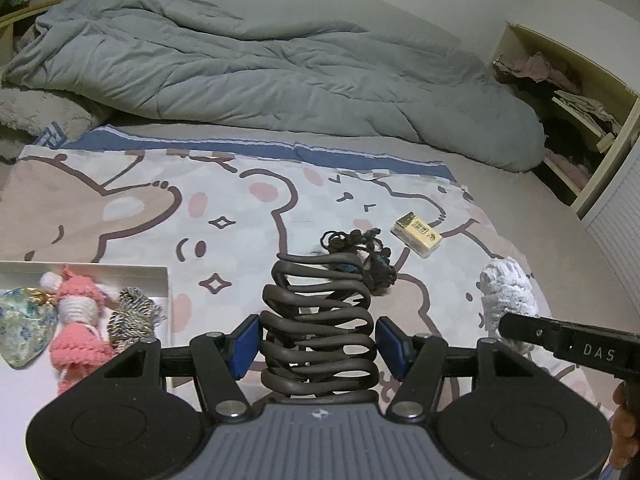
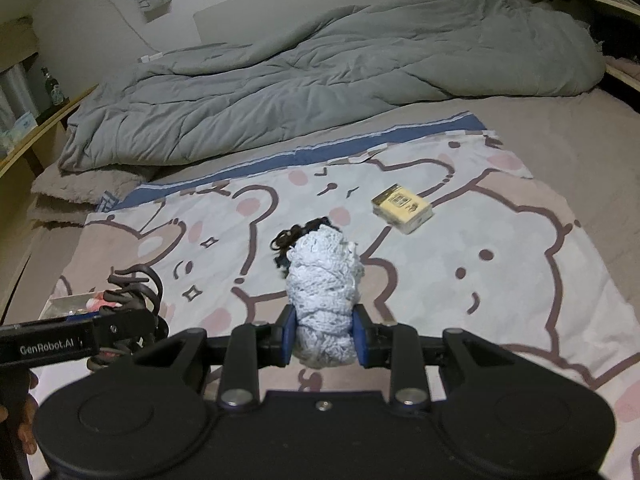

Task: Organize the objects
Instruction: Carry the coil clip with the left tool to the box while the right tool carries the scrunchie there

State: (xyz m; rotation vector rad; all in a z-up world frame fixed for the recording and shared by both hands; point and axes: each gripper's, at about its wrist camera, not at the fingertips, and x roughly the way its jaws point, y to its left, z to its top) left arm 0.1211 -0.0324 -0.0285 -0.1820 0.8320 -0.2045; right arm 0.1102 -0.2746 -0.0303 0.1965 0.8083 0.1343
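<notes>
Pointing steeply down over the bed, the left gripper (image 1: 318,350) holds a dark brown claw hair clip (image 1: 318,324) between its blue pads (image 1: 245,346), the clip standing up out of the jaws with its curved teeth stacked toward twelve o'clock in the left wrist view. At nine o'clock of that gripper sits a white box (image 1: 160,276) holding a pink knitted doll (image 1: 78,320), a blue floral pouch (image 1: 22,324) and a striped scrunchie (image 1: 132,316). The right gripper (image 2: 325,336) is tilted down likewise, its jaws set narrow and clamped on a pale blue crocheted bundle (image 2: 324,288) that rises beyond the pads. Past both grippers, on the cartoon bear sheet (image 2: 500,280), a tangle of dark hair ties (image 1: 360,256) lies just beyond the clip, and a small yellow box (image 1: 416,234) rests toward one o'clock, apart from the tangle. A rumpled grey duvet (image 1: 260,68) fills the far side of the bed. In the right wrist view the left gripper shows at nine o'clock, and a person's fingers (image 2: 26,424) wrap its handle at the frame's left edge.
</notes>
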